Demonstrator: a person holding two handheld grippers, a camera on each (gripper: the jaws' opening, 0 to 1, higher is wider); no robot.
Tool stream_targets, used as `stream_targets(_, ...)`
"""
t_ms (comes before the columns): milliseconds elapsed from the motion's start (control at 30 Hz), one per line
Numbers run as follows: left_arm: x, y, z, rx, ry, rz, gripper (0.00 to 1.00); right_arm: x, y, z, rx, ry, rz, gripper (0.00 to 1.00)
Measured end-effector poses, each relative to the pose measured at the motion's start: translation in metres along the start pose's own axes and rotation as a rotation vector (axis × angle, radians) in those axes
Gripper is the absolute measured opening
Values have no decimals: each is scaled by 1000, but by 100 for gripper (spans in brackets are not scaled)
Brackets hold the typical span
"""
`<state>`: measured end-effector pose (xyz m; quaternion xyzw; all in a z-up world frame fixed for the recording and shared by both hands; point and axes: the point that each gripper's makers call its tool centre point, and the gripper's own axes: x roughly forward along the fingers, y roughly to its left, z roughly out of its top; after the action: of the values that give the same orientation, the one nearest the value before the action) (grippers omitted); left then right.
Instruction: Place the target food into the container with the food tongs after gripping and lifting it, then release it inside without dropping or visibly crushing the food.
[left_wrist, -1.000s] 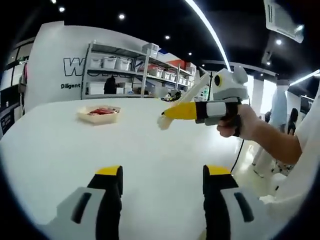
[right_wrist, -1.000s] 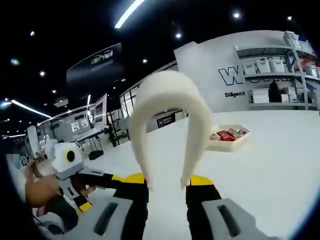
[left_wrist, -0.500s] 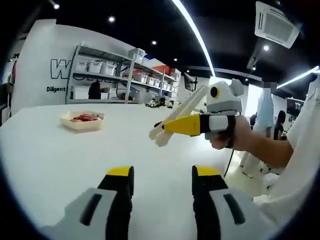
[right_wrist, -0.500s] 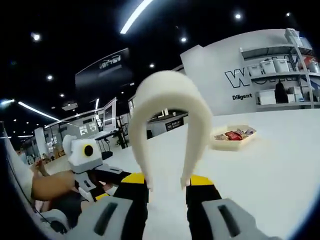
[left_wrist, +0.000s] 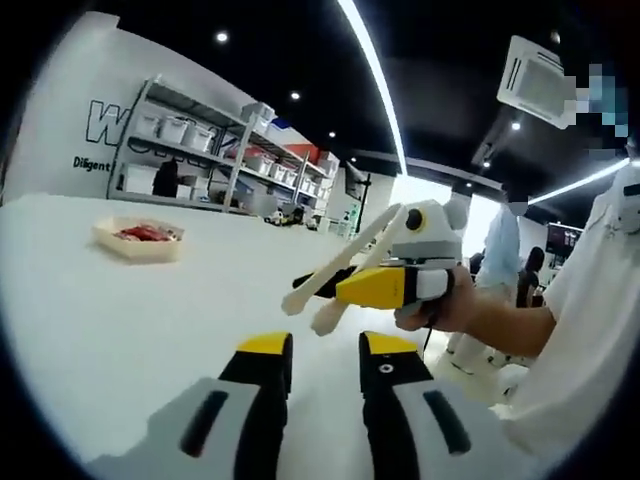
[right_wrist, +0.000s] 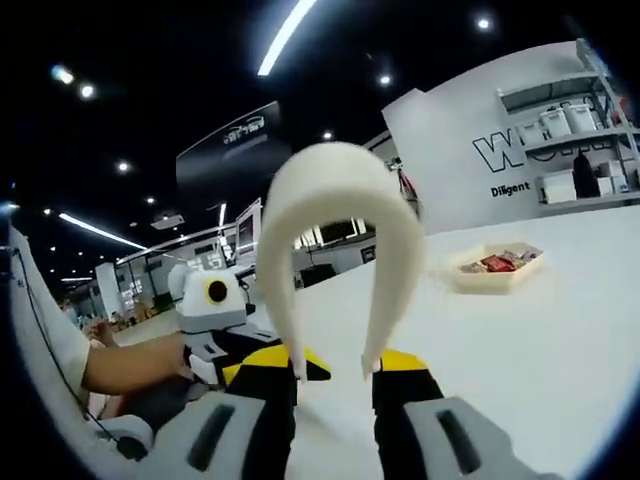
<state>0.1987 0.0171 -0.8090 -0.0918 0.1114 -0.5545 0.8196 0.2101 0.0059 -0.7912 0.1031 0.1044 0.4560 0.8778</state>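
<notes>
A cream tray (left_wrist: 140, 240) holding red food pieces sits far off on the white table (left_wrist: 120, 330); it also appears as the tray (right_wrist: 497, 268) at the right. My right gripper (right_wrist: 335, 362) is shut on cream food tongs (right_wrist: 335, 185), whose looped end rises in front of the lens. In the left gripper view the right gripper (left_wrist: 385, 287), held by a hand, points the tongs (left_wrist: 325, 285) leftward, arms slightly apart, above the table. My left gripper (left_wrist: 328, 346) is open with a narrow gap and nothing in it. The left gripper (right_wrist: 215, 335) hovers close to the tongs.
The white table (right_wrist: 560, 350) spreads wide between the grippers and the tray. Shelving with white bins (left_wrist: 190, 140) stands behind it. A person's arm and white sleeve (left_wrist: 570, 340) are at the right; other people stand further back.
My left gripper's jaws have drawn closer together. The two grippers have come nearer each other. The right gripper still holds the tongs; the tray stays put.
</notes>
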Motion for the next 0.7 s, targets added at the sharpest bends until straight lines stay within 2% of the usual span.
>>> stream_targets(267, 0, -7, 4, -20, -12, -56, 14, -2, 2, 1, 40, -11, 43, 23)
stream_targets(533, 3, -13, 5, -22, -2, -89, 10, -3, 8, -3, 64, -3, 90, 23)
stream_targets(700, 0, -16, 9, -73, -16, -131, 9, -5, 12, -3, 80, -12, 117, 23)
